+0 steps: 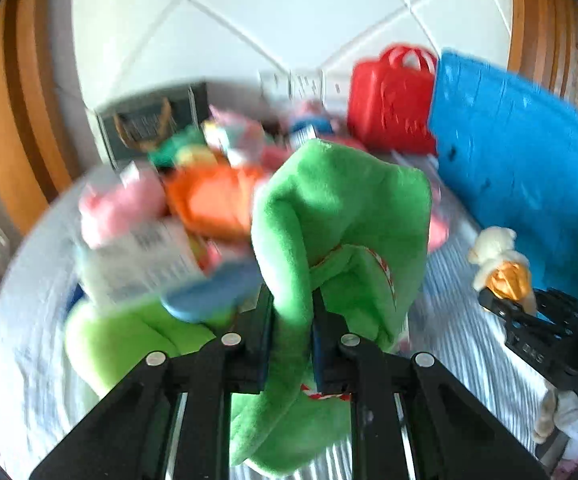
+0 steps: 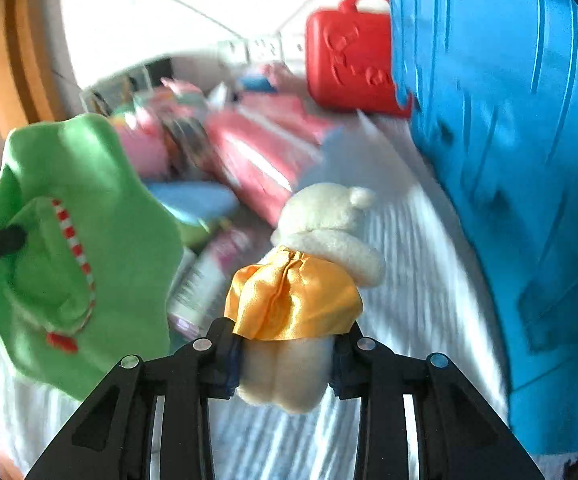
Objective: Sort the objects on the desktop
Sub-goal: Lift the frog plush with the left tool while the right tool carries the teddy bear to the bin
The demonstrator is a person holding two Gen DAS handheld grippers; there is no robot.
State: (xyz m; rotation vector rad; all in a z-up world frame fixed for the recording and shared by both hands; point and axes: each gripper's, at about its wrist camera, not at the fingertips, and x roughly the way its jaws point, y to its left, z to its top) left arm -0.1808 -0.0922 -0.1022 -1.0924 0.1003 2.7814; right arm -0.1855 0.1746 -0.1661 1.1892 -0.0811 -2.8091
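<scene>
My left gripper (image 1: 293, 312) is shut on a green plush toy (image 1: 341, 232) with red-and-white trim and holds it up above the table. The same toy shows at the left of the right wrist view (image 2: 89, 208). My right gripper (image 2: 287, 344) is shut on a cream plush bear (image 2: 325, 220) in a shiny orange dress (image 2: 293, 300). The bear also shows at the right of the left wrist view (image 1: 493, 248), with the right gripper (image 1: 501, 304) under it.
A large blue bin (image 2: 509, 160) stands at the right, and shows in the left wrist view (image 1: 509, 148). A red plastic case (image 2: 349, 52) stands behind it. A blurred pile of pink, orange and blue toys and packages (image 1: 193, 208) lies on the white striped cloth (image 2: 409, 280).
</scene>
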